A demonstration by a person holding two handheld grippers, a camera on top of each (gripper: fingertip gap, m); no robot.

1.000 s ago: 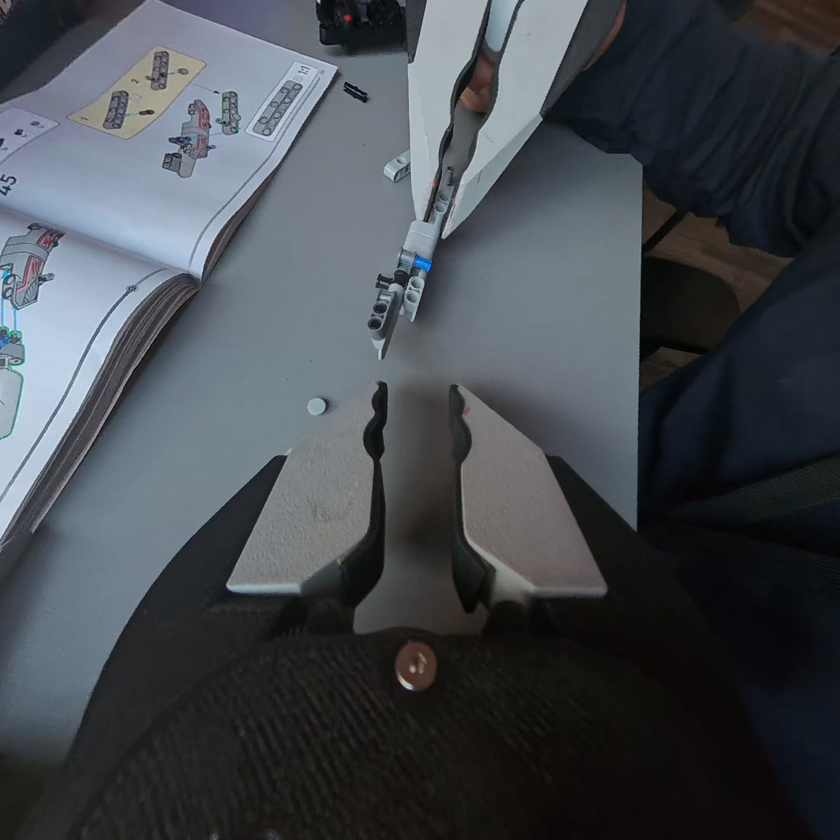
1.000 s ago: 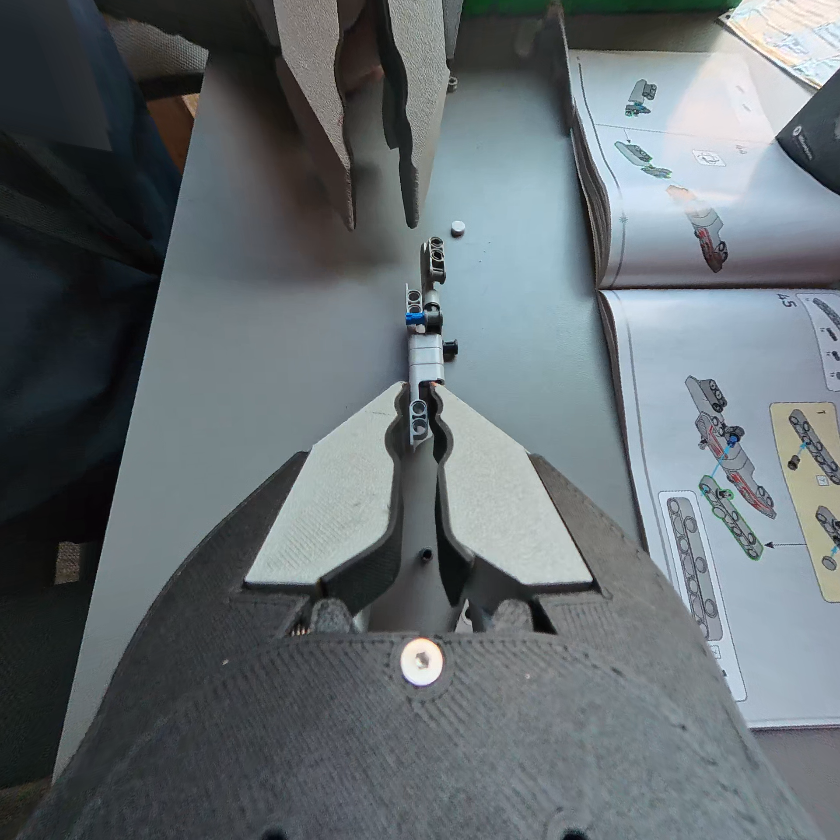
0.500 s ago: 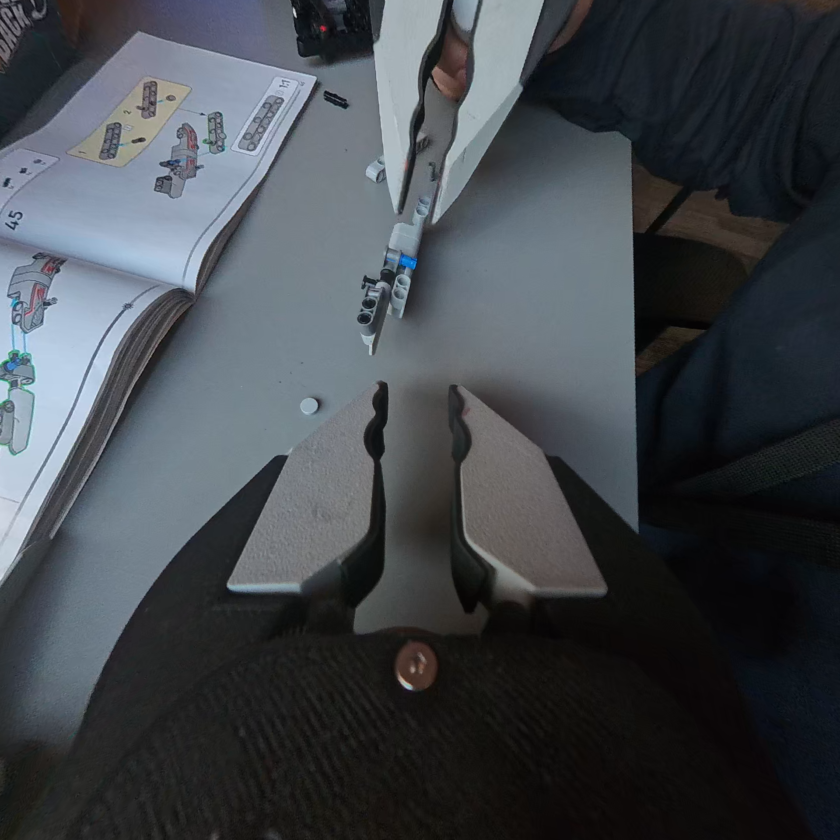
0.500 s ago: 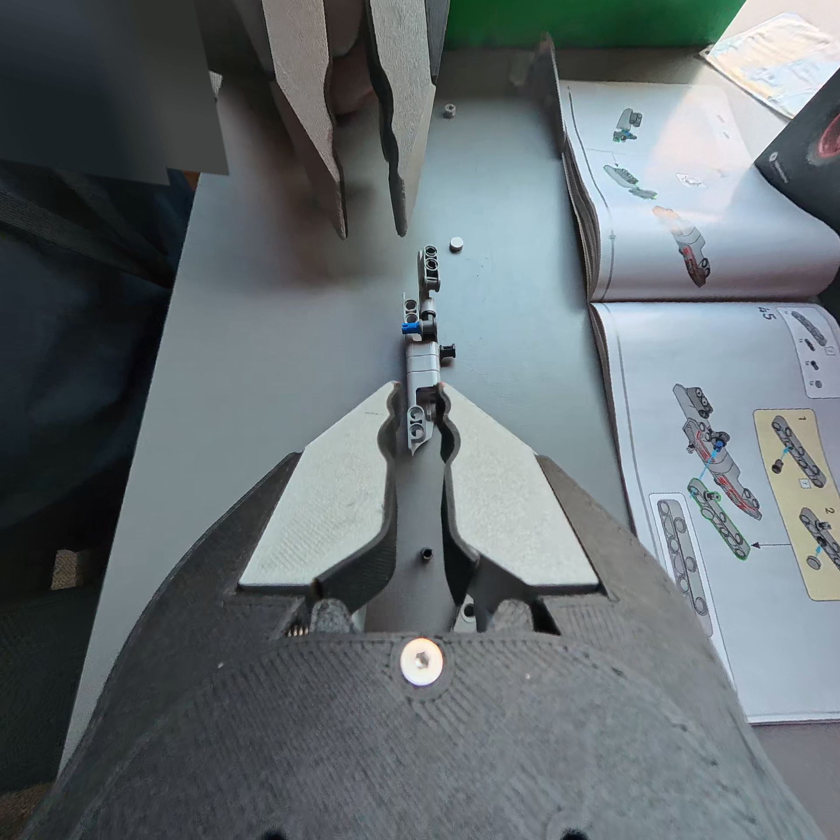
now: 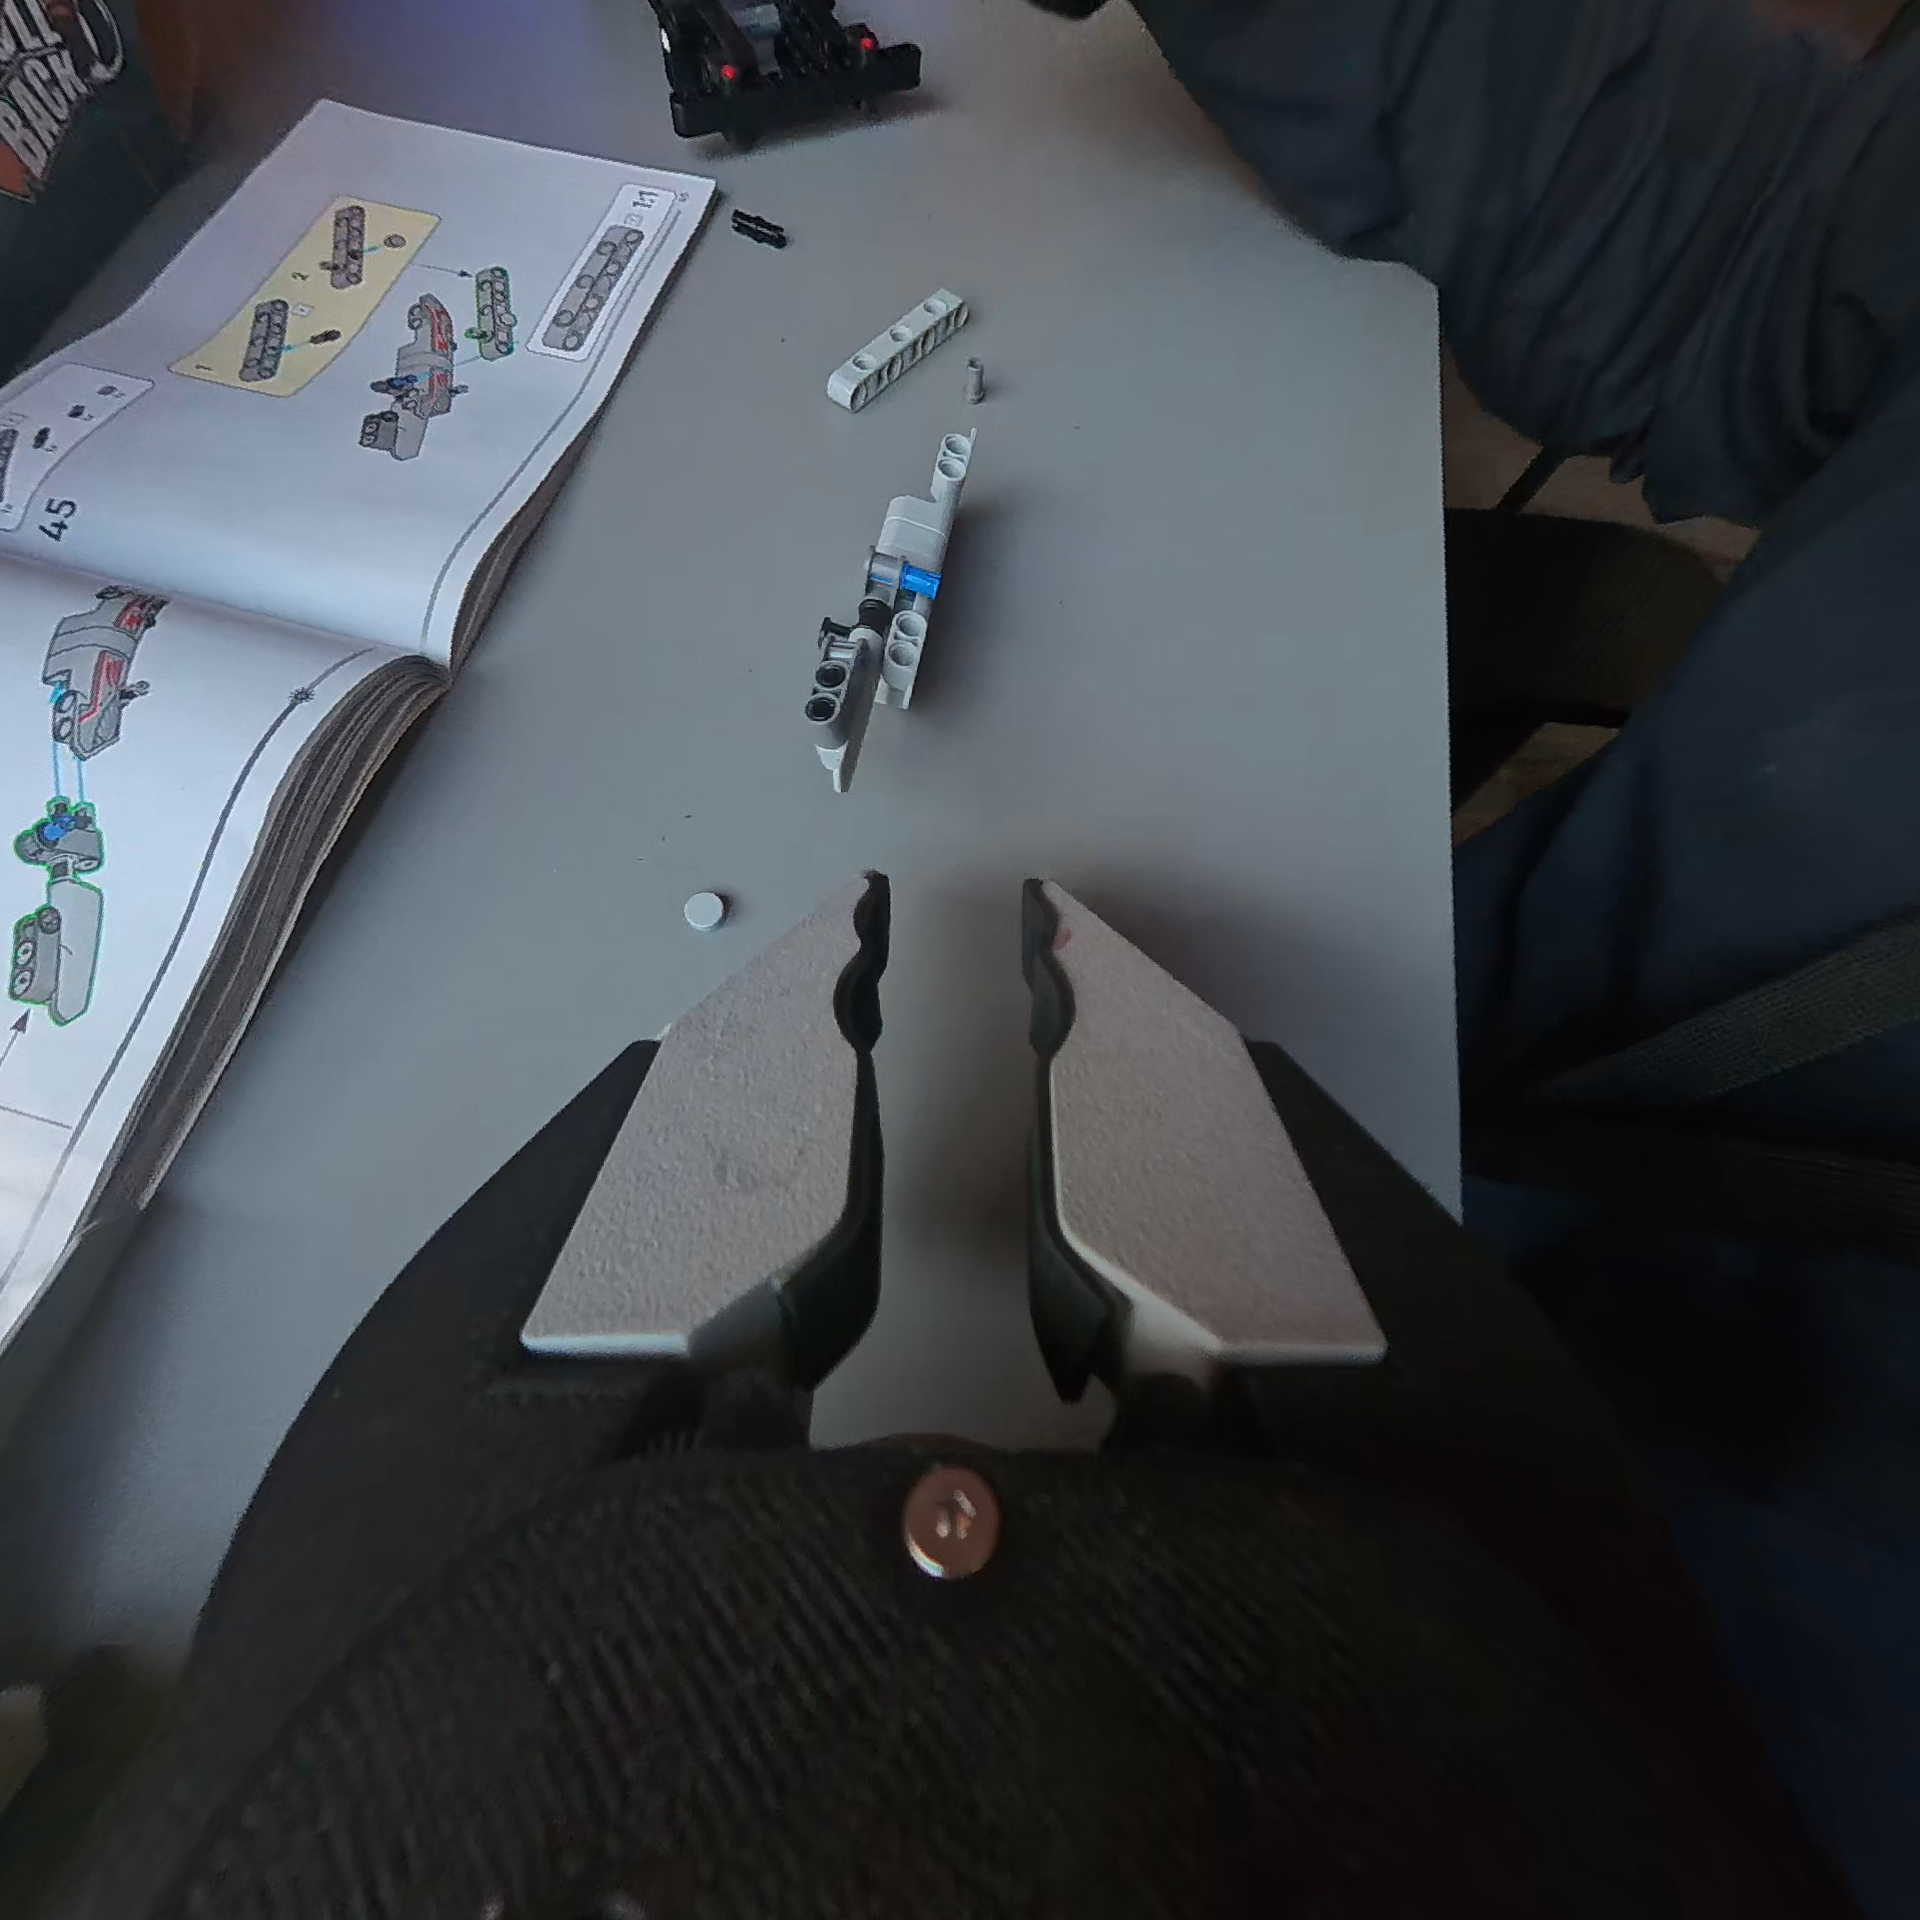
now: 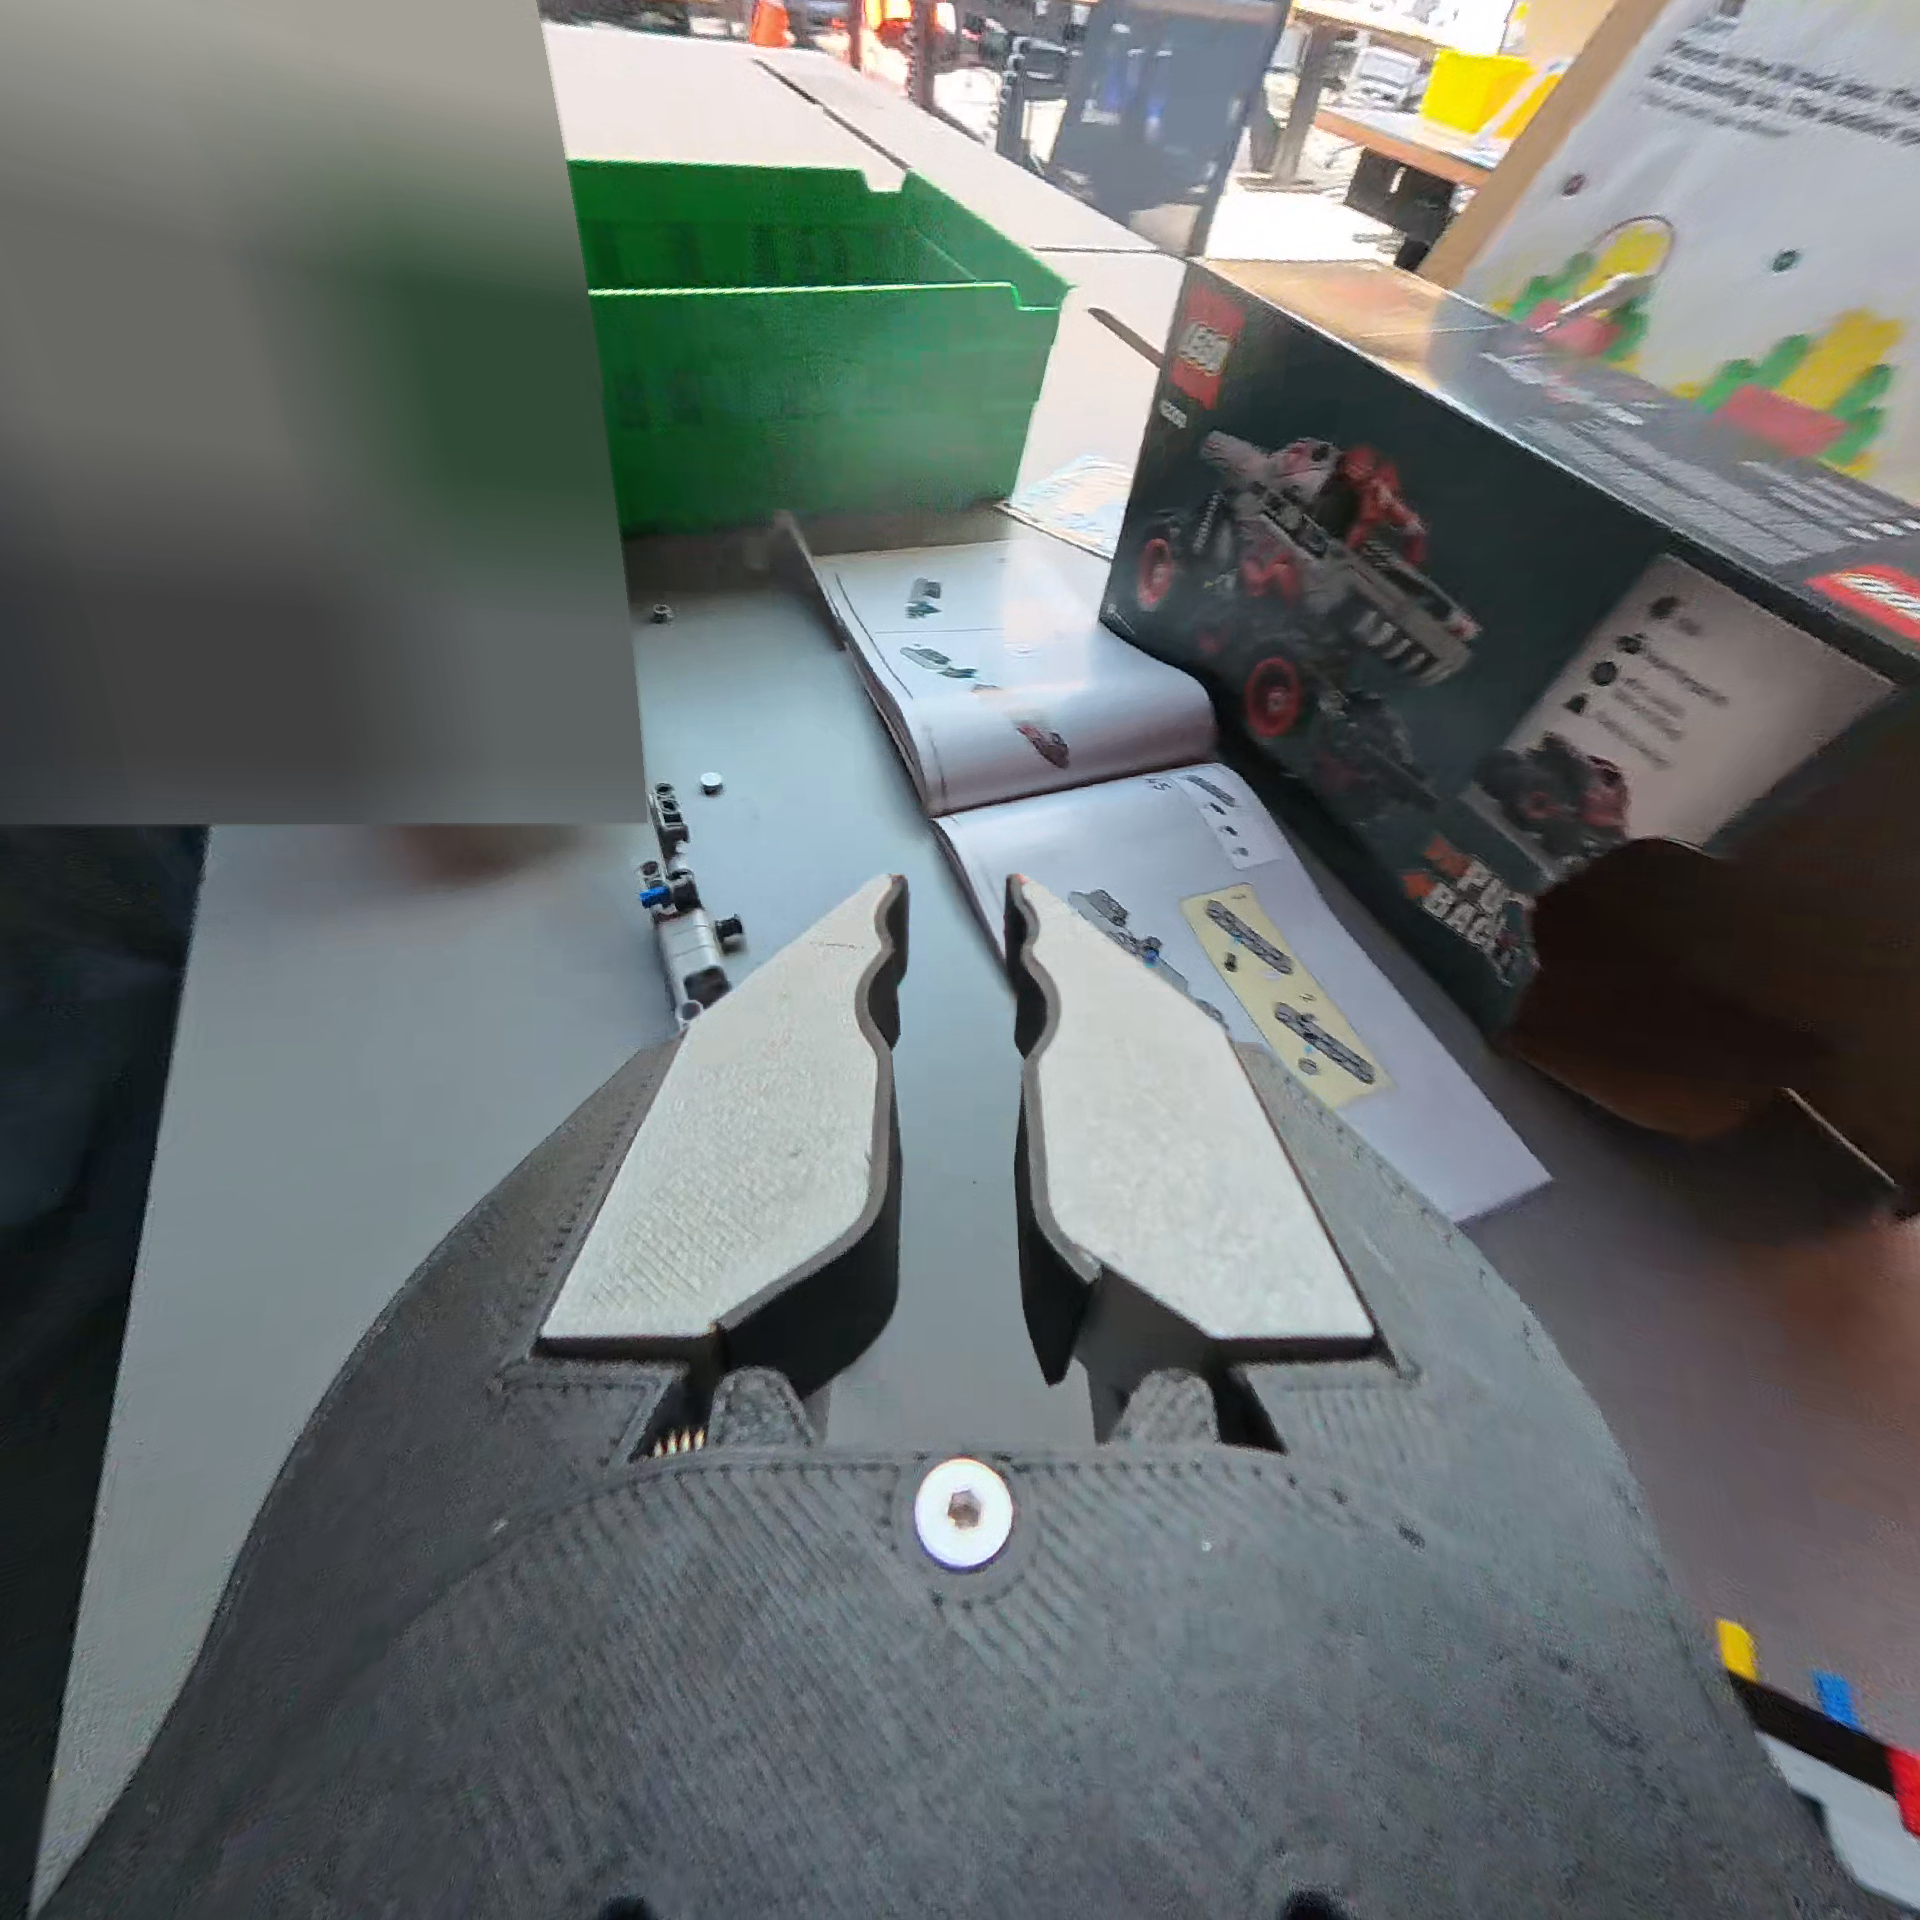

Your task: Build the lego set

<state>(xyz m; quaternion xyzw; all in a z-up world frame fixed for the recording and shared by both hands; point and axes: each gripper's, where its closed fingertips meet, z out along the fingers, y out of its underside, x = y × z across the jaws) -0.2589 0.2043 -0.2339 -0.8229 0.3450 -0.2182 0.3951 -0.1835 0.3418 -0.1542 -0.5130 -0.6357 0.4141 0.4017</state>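
Note:
A small grey lego assembly [image 5: 888, 613] with a blue pin lies on the grey table [image 5: 1143, 727], free of both grippers. It also shows in the right wrist view [image 6: 681, 914], left of my right gripper. My left gripper [image 5: 956, 894] is open and empty, just short of the assembly's near end. My right gripper [image 6: 956, 894] is open and empty, raised above the table and pointing past the assembly toward the open instruction booklet [image 6: 1195, 935]. A grey beam with holes [image 5: 899, 351], a small grey pin [image 5: 975, 379], a black pin [image 5: 758, 227] and a round grey tile [image 5: 704, 911] lie loose.
The open instruction booklet [image 5: 260, 499] lies left of the assembly. A black partly built model [image 5: 790, 62] sits at the table's far end. A green bin [image 6: 810, 343] and the lego set box [image 6: 1455, 623] stand beyond the booklet. A person's dark sleeve [image 5: 1558, 208] lies along the table's right edge. Across from one pair of fingers to the other is roughly 20 cm. My left gripper is the nearer one to the round grey tile [image 5: 704, 911]: about 4 cm, against 20 cm. Look for it in the right wrist view [image 6: 711, 777] too.
My right gripper has let go of the grey assembly, opened and lifted away, out of the left wrist view. The assembly now lies on the table. The left gripper stays open.

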